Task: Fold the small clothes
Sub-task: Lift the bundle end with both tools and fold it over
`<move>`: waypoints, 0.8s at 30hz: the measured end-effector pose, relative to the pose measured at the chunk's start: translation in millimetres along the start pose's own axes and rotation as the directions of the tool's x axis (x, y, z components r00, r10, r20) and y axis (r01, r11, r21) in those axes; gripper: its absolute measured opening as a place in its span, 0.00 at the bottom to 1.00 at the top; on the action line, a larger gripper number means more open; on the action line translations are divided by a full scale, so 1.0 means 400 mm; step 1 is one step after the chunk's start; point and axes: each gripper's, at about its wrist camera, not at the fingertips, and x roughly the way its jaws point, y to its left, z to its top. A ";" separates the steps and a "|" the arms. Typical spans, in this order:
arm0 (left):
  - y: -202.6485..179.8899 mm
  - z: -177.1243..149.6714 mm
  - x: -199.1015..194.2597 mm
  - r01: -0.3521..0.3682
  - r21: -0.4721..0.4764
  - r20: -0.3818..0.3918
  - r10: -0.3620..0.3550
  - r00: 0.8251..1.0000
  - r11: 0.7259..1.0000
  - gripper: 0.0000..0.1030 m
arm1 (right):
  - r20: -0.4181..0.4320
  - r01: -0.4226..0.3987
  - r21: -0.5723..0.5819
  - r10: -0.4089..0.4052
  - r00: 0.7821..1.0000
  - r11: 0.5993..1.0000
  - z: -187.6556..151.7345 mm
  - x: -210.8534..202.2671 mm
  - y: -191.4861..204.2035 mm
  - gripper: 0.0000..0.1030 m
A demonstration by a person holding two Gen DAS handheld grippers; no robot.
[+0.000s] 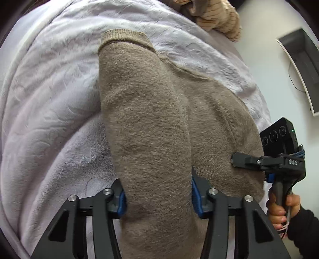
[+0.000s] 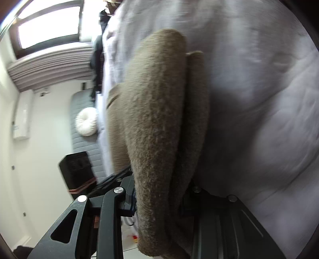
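We look down the left gripper and see its blue pads pressed against either side of a thick fold of the brown knitted garment; the jaws are clamped on that fold, part-way closed, with the fabric bulging up between them. The garment lies across a pale lilac blanket, and its ribbed hem points away from us toward the far side of the bed; a tan striped cloth sits bunched at the blanket's far edge.

Off to the right in this view we catch the right gripper, its dark finger tip touching the garment's edge; a hand in a black sleeve grips its handle.

Switching to the right wrist camera, the picture is tilted and a little blurred; the same brown garment runs up between the fingers of the right gripper, doubled over into two layers, and the jaws are closed on it; the blanket fills the right side. To the left we glimpse a window, a round white cushion on a grey quilted seat and a black box.
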 end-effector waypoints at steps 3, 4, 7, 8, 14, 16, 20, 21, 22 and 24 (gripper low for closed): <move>-0.010 -0.009 -0.042 0.013 0.016 0.012 -0.013 1.000 1.000 0.48 | -0.003 -0.032 -0.024 0.032 0.999 0.999 -0.024 0.004 0.048 0.32; -0.017 -0.010 -0.049 0.015 0.020 0.015 -0.016 1.000 1.000 0.48 | -0.004 -0.035 -0.030 0.035 0.999 0.999 -0.032 0.005 0.062 0.32; -0.022 -0.028 -0.104 0.025 0.041 0.030 -0.026 0.999 0.999 0.48 | 0.001 -0.050 -0.039 0.051 0.999 0.998 -0.064 -0.002 0.102 0.32; -0.019 -0.034 -0.127 0.032 0.045 0.034 -0.034 0.999 0.998 0.48 | 0.003 -0.056 -0.044 0.056 0.998 0.997 -0.078 -0.004 0.118 0.32; -0.020 -0.044 -0.166 0.038 0.091 0.035 -0.041 0.999 0.995 0.48 | 0.009 -0.097 -0.049 0.098 0.995 0.994 -0.198 0.006 0.197 0.32; -0.015 -0.049 -0.173 0.041 0.099 0.031 -0.045 0.999 0.994 0.48 | 0.007 -0.111 -0.047 0.112 0.994 0.993 -0.239 0.021 0.216 0.32; 0.001 -0.071 -0.182 0.045 0.099 0.015 -0.046 0.999 0.994 0.48 | 0.000 -0.138 -0.037 0.138 0.990 0.990 -0.357 0.069 0.260 0.32; 0.006 -0.085 -0.194 0.042 0.097 0.013 -0.044 0.999 0.994 0.48 | -0.003 -0.144 -0.032 0.144 0.990 0.989 -0.378 0.084 0.269 0.32; 0.023 -0.110 -0.221 0.037 0.094 0.011 -0.038 0.999 0.995 0.48 | -0.007 -0.150 -0.027 0.150 0.989 0.988 -0.402 0.095 0.275 0.32; 0.047 -0.154 -0.258 0.027 0.090 0.008 -0.028 1.000 0.996 0.48 | -0.019 -0.160 -0.021 0.159 0.987 0.987 -0.460 0.127 0.293 0.32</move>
